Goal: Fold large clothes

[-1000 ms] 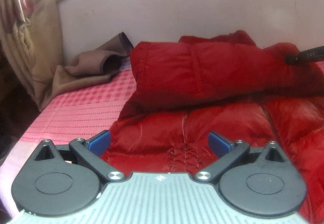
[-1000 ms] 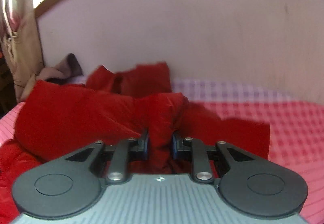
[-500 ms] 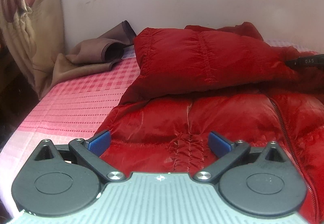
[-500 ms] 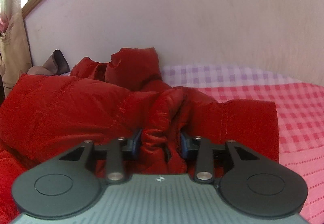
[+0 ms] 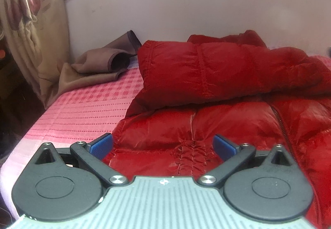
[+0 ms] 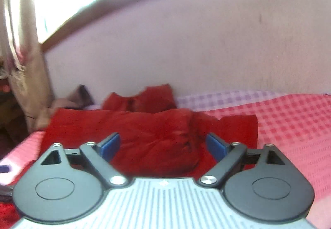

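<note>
A red puffer jacket [image 5: 206,121] lies on the pink checked bed [image 5: 86,109], with one sleeve [image 5: 217,71] folded across its body. My left gripper [image 5: 163,144] is open and empty, just above the jacket's near hem. In the right wrist view the jacket [image 6: 144,135] lies ahead with the folded sleeve on top. My right gripper [image 6: 163,144] is open and empty, above and short of the jacket. That view is blurred.
A brown cloth [image 5: 99,65] lies bunched at the bed's far left by the wall. A patterned curtain [image 5: 31,22] hangs at the left. The pale wall [image 6: 186,53] runs behind the bed. Bare pink bedspread [image 6: 289,125] lies to the jacket's right.
My right gripper has opened, let go of the red sleeve and pulled back. The sleeve now rests folded across the jacket. The left gripper has hardly moved.
</note>
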`<state>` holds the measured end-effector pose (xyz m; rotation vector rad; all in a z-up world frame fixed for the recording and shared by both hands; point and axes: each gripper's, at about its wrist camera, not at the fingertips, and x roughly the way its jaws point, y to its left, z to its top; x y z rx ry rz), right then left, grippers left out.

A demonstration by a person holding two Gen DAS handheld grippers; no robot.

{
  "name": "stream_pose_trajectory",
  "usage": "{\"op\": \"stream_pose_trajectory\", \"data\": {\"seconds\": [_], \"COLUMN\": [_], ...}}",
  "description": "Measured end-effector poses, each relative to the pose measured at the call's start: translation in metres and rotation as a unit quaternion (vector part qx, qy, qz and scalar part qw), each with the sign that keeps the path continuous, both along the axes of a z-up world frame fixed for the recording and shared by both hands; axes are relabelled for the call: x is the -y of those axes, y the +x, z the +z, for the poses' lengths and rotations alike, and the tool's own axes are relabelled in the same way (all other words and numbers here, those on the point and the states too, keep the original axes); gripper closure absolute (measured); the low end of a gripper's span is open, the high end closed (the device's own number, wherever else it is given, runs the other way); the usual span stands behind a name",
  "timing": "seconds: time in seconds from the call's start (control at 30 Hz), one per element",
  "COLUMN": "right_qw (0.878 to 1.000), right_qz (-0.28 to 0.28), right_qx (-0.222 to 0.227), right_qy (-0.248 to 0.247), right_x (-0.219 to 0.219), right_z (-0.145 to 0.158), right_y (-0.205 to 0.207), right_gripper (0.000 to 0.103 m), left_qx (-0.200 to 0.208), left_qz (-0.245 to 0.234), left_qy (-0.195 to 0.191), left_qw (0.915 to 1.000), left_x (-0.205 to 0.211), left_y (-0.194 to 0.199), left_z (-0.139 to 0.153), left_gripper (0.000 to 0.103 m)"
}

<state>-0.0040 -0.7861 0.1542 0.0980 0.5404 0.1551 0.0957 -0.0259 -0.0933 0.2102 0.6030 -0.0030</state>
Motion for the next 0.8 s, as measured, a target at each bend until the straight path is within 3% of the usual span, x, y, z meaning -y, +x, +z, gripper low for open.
{"op": "stream_pose_trajectory", "data": {"seconds": [0.1, 0.23, 0.4, 0.57, 0.8], "right_qw": [1.000, 0.999, 0.998, 0.998, 0.998], "right_qz": [0.021, 0.041, 0.035, 0.008, -0.010], "right_qx": [0.010, 0.013, 0.005, -0.004, -0.016], "right_qy": [0.004, -0.027, -0.056, -0.061, -0.052], "right_x": [-0.008, -0.024, -0.033, -0.036, -0.042], "right_z": [0.008, 0.009, 0.000, -0.008, -0.015], "right_y": [-0.045, -0.107, -0.169, -0.208, -0.226], "right_gripper": [0.003, 0.001, 0.000, 0.000, 0.000], "left_qx": [0.008, 0.017, 0.033, 0.041, 0.037], "left_qz": [-0.002, -0.007, -0.010, -0.013, -0.012], "left_qy": [-0.001, 0.001, 0.000, -0.004, -0.013], "left_qw": [1.0000, 0.9998, 0.9994, 0.9991, 0.9992], "left_x": [0.000, -0.002, -0.006, -0.011, -0.021], "left_y": [-0.008, -0.018, -0.034, -0.053, -0.075], "left_z": [0.005, 0.012, 0.021, 0.026, 0.025], "left_gripper": [0.001, 0.001, 0.001, 0.000, 0.000]}}
